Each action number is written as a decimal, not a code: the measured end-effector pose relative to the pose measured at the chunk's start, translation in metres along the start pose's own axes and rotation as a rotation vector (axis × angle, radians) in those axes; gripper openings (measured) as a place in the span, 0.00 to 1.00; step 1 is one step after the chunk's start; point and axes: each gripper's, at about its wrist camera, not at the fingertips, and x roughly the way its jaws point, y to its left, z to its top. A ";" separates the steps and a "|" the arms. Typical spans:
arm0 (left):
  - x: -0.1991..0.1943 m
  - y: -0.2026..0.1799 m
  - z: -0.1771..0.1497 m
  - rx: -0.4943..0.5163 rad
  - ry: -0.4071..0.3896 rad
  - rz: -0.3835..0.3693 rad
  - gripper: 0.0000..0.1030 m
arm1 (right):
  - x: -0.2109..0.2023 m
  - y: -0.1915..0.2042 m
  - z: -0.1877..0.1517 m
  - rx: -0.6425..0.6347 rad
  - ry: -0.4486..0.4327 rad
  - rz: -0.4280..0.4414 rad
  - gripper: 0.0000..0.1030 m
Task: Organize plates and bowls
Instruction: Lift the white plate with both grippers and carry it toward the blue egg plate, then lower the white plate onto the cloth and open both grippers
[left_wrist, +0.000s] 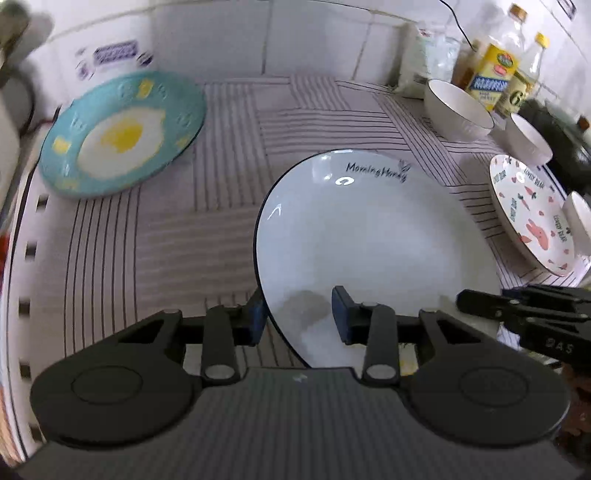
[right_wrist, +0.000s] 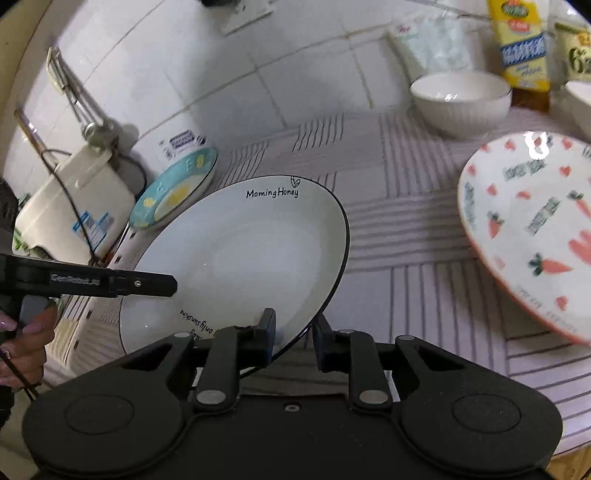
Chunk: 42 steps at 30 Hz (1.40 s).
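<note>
A white plate with a black rim and "Morning Honey" lettering (left_wrist: 373, 240) is held between both grippers above the striped cloth; it also shows in the right wrist view (right_wrist: 240, 258). My left gripper (left_wrist: 299, 319) is shut on its left rim. My right gripper (right_wrist: 293, 338) is shut on its right rim. A teal plate with a fried-egg print (left_wrist: 122, 133) lies at the far left (right_wrist: 173, 192). A white plate with carrots and rabbits (left_wrist: 528, 210) lies at the right (right_wrist: 532, 229). White bowls (left_wrist: 456, 110) (left_wrist: 528, 138) stand at the back right.
Oil bottles and a yellow carton (left_wrist: 491, 70) stand against the tiled wall behind the bowls. A white appliance with a cord (right_wrist: 70, 206) sits at the left by the wall. A white perforated edge (left_wrist: 22, 258) borders the cloth on the left.
</note>
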 end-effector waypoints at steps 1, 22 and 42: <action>0.002 -0.005 0.007 0.021 -0.003 0.005 0.34 | -0.001 0.000 0.002 0.001 -0.009 -0.011 0.25; 0.059 0.009 0.150 0.076 -0.035 0.006 0.34 | 0.064 -0.029 0.073 0.157 -0.175 -0.091 0.29; 0.098 0.020 0.129 -0.054 0.119 0.046 0.38 | 0.076 -0.008 0.082 0.012 -0.080 -0.293 0.35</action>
